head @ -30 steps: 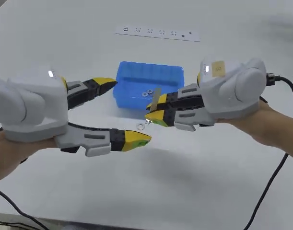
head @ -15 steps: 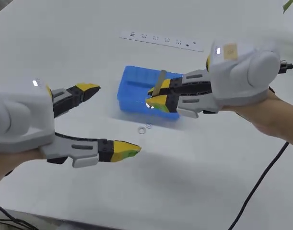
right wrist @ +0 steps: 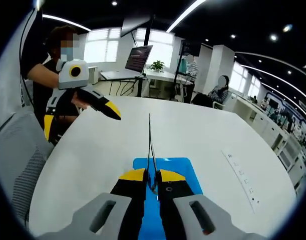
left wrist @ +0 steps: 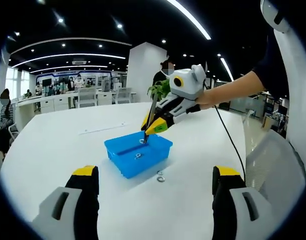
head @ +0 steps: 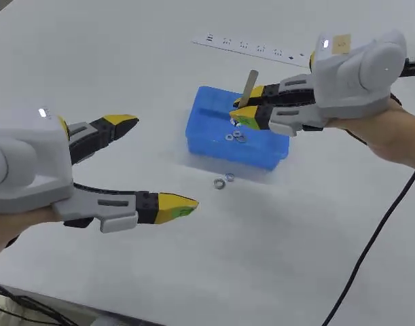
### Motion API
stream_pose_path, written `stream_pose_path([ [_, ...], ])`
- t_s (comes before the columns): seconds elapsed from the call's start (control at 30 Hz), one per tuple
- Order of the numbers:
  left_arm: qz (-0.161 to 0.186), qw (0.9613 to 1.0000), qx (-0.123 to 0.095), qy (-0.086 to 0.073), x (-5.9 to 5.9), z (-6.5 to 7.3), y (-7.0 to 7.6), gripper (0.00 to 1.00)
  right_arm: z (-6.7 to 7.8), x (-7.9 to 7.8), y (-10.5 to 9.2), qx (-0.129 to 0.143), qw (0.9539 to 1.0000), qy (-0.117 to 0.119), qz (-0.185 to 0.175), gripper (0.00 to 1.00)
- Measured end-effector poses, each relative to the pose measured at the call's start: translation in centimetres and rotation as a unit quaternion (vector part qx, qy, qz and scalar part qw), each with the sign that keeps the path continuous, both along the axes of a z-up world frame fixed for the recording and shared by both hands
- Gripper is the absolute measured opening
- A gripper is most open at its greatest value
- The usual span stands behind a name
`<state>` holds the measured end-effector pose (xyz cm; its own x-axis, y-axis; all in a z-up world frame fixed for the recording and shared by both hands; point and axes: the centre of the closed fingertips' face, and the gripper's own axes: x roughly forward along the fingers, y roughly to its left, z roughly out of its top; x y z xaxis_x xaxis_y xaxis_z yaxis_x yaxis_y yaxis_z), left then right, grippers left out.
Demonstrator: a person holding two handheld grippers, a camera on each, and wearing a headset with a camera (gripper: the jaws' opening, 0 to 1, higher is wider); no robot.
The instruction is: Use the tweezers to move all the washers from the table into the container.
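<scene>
The left claw (head: pixel 165 161) hangs above the white counter (head: pixel 125 61) at the left of the head view. Its jaws are spread wide and hold nothing. In the left gripper view its two yellow-tipped jaws (left wrist: pixel 155 172) rise well apart from the bottom edge.

Two small washers (head: pixel 224 181) lie on the counter close beside each other, just in front of the near wall of the blue container (head: pixel 214 139). The left gripper view shows the same loose washers (left wrist: pixel 160 176) just outside the container (left wrist: pixel 142 162).

More washers (head: pixel 236 136) lie on the container's floor, near the middle.

The tweezers (head: pixel 248 85) point down into the container, their back end sticking up above the jaws. Their tips hang over the container's inside (left wrist: pixel 151 112). Whether they pinch a washer is too small to tell.

The right claw (head: pixel 236 114) is closed on the tweezers, over the container's far right part. In the right gripper view its jaws (right wrist: pixel 153 176) meet around the tweezers (right wrist: pixel 149 145), with the container (right wrist: pixel 188 170) below.

A white power strip (head: pixel 251 47) lies on the counter beyond the container. A black cable (head: pixel 370 244) trails across the right of the counter.
</scene>
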<state>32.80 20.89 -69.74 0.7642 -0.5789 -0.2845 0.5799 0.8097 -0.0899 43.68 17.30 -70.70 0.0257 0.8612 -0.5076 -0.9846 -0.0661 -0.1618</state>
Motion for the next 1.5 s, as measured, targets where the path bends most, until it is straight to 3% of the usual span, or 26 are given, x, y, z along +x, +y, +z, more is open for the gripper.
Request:
stream_pose_path([
  [0.27,0.023,0.9996,-0.012,0.014,0.5,-1.0,0.5,0.99,-4.0,1.8,-0.4,-0.027,0.9993,0.021,-0.015,0.09],
  [0.43,0.027,0.9993,-0.016,0.020,0.9,-1.2,0.4,0.99,-4.8,2.1,-0.5,-0.029,0.9990,0.031,-0.016,0.09],
  [0.77,0.025,0.9993,-0.016,0.024,1.2,-1.0,-0.5,0.99,-5.1,2.1,-0.3,-0.031,0.9987,0.037,-0.015,0.10],
  [1.1,0.028,0.9991,-0.012,0.030,0.8,-1.1,0.0,0.99,-4.8,2.1,-0.4,-0.030,0.9987,0.040,-0.015,0.08],
  [1.27,0.017,0.9994,-0.008,0.029,1.9,-0.9,0.2,0.99,-3.8,1.8,-0.3,-0.029,0.9991,0.028,-0.011,0.08],
  [1.4,0.000,0.9999,-0.004,0.015,3.6,0.1,-0.2,0.96,-3.0,1.4,-0.2,-0.021,0.9994,0.025,-0.005,0.08],
  [1.5,-0.015,0.9998,-0.011,0.007,4.9,1.0,-0.6,0.85,-2.7,1.2,-0.1,-0.021,0.9996,0.021,-0.001,0.08],
])
